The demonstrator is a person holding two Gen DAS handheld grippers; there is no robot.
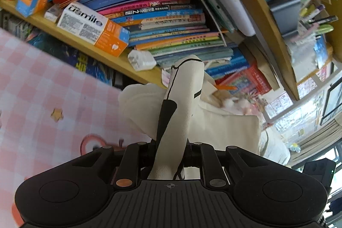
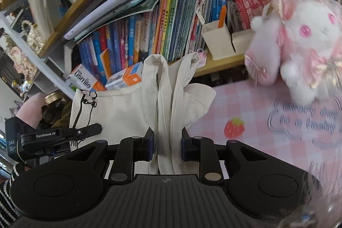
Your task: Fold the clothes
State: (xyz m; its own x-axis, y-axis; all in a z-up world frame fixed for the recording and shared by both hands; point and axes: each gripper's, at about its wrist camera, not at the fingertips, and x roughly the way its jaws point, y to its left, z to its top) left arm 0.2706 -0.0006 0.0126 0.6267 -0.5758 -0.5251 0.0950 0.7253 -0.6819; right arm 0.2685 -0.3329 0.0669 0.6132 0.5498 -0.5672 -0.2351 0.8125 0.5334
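A cream-white garment with a black line drawing (image 1: pixel 224 127) hangs lifted above the pink checked tablecloth (image 1: pixel 42 87). My left gripper (image 1: pixel 171 151) is shut on a bunched fold of it that carries black print. In the right wrist view the same garment (image 2: pixel 119 104) spreads between both tools, and my right gripper (image 2: pixel 167 142) is shut on a thick gathered edge, blue pads pressing the cloth from both sides. The left gripper (image 2: pixel 85 130) shows at the left edge there, held by a hand in a black glove and striped sleeve.
A wooden bookshelf (image 1: pixel 119 61) packed with colourful books stands close behind the garment, with toothpaste boxes (image 1: pixel 94 29) on its ledge. A pink and white plush toy (image 2: pixel 299 44) and cream pen holders (image 2: pixel 218 40) sit at the right. The pink tablecloth (image 2: pixel 267 121) lies below.
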